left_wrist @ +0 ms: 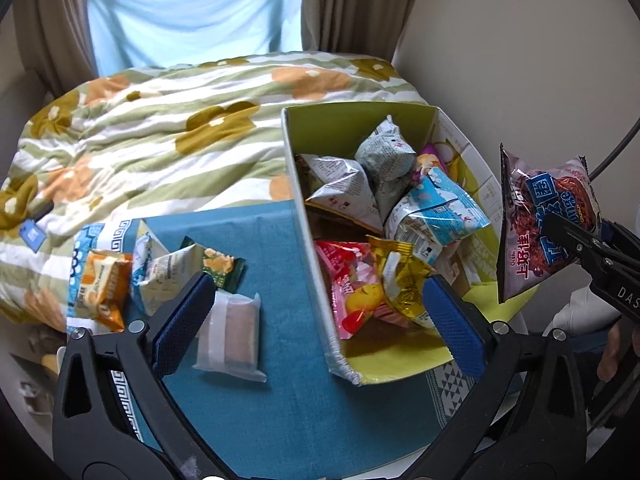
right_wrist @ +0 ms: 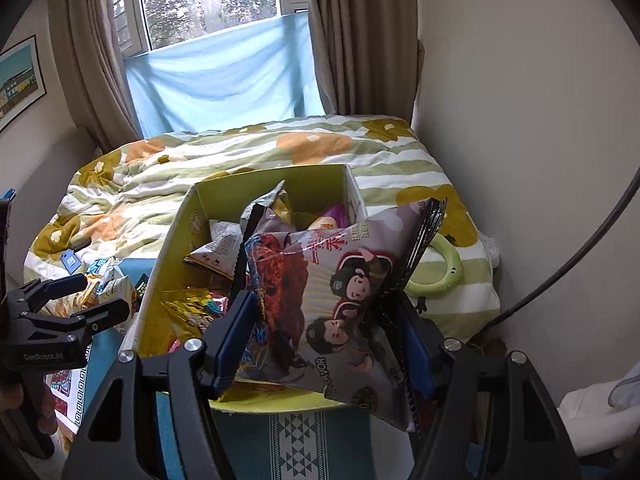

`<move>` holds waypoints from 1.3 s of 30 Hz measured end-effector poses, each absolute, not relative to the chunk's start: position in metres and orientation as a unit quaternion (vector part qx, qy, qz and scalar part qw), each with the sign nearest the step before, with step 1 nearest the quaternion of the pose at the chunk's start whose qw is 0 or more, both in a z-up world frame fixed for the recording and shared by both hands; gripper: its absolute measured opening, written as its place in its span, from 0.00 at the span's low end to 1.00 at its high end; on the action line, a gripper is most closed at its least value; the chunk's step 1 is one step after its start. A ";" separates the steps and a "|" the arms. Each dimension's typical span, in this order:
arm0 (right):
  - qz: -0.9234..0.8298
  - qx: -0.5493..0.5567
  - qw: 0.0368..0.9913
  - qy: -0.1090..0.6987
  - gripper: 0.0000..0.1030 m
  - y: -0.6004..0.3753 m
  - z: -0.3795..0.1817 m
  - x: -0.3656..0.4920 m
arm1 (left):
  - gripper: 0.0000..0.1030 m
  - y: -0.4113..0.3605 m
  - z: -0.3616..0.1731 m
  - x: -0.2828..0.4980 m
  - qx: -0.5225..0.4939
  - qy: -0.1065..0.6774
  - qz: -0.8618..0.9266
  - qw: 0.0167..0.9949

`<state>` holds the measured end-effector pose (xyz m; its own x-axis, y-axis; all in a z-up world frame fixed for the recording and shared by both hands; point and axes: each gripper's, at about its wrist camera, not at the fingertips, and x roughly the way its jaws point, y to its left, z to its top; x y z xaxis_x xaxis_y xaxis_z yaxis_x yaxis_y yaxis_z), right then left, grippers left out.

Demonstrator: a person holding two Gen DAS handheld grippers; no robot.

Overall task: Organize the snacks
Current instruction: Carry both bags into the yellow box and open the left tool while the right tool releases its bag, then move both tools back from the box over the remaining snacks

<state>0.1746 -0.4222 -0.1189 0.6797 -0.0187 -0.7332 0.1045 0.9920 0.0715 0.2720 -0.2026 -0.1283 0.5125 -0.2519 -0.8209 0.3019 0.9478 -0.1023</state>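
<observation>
A yellow-green cardboard box [left_wrist: 352, 128] stands on a blue cloth [left_wrist: 280, 400], filled with several snack packets, a gold one [left_wrist: 404, 276] and a red one [left_wrist: 352, 284] nearest me. My left gripper [left_wrist: 316, 296] is open and wide, straddling the box's left wall with nothing held. Left of the box lie an orange packet [left_wrist: 104, 284], a white packet [left_wrist: 160, 276], a green packet [left_wrist: 220, 268] and a clear-wrapped packet [left_wrist: 232, 332]. My right gripper [right_wrist: 324, 308] is shut on a grey-purple snack bag [right_wrist: 340, 288], held over the box's near right corner [right_wrist: 176, 248].
The cloth lies on a bed with a floral quilt [left_wrist: 160, 128]. A wall [left_wrist: 520, 60] runs close along the box's right side. A green ring [right_wrist: 440, 276] rests on the quilt to the right of the box. Curtains [right_wrist: 352, 40] and a window are behind the bed.
</observation>
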 end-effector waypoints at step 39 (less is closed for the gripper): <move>0.061 0.057 0.930 0.359 1.00 -0.394 -0.118 0.151 | 1.00 -0.137 -0.112 0.177 -0.008 0.446 -0.051 0.894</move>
<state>0.1513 -0.3936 -0.1178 0.7347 0.1546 -0.6606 -0.0730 0.9860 0.1496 0.1774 -0.1374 -0.1121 0.5976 -0.0975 -0.7959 0.0837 0.9947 -0.0591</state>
